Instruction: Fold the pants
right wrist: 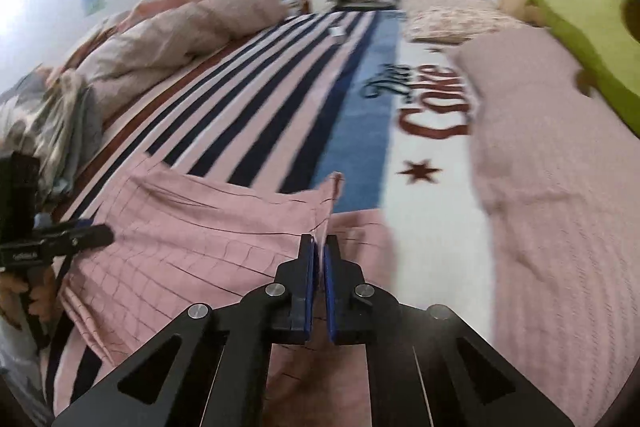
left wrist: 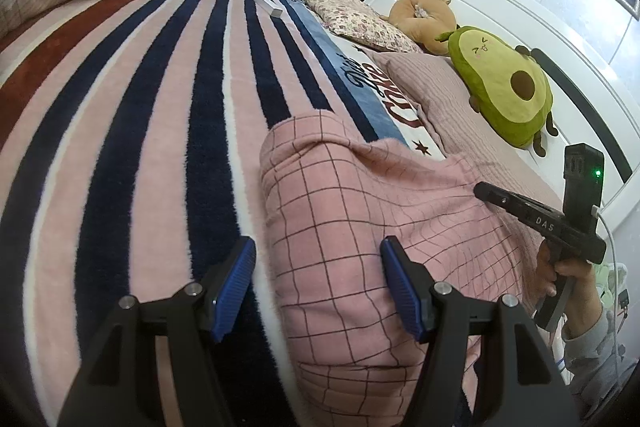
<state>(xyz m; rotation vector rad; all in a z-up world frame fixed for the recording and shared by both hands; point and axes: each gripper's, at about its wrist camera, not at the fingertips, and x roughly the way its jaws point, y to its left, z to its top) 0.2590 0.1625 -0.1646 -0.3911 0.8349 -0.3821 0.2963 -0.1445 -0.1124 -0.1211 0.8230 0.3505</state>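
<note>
Pants (left wrist: 360,227): pink checked cloth, spread on the striped blanket (left wrist: 140,147) of the bed, partly doubled, with a raised edge near the right-hand tool.
Left hand-held gripper (left wrist: 318,291): jaws spread, one blue pad on either side of the cloth's near-left border; no pinch, pads apart from each other.
Right hand-held gripper (right wrist: 320,267): jaws pressed together, apparently nipping a thin lifted fold of the pants (the cloth rises as a ridge straight from the pad tips).
Risk, thin grip: only an edge between the right pads; likely to slip out under a brisk pull, dropping the fold askew.
Risk, unpinned side: left border free; a drag by the right hand could draw the whole garment across the plush blanket instead of folding it.
Risk, wrinkles: creases near the right grip could be trapped in the fold.
Left wrist view only: check pattern sharp, avocado plush (left wrist: 504,87) by the headboard, right tool seen from the side with the hand (left wrist: 568,271) on its handle.
Right wrist view only: closed pads and lifted ridge; crumpled duvet (right wrist: 168,31) far left (picture blurred).
</note>
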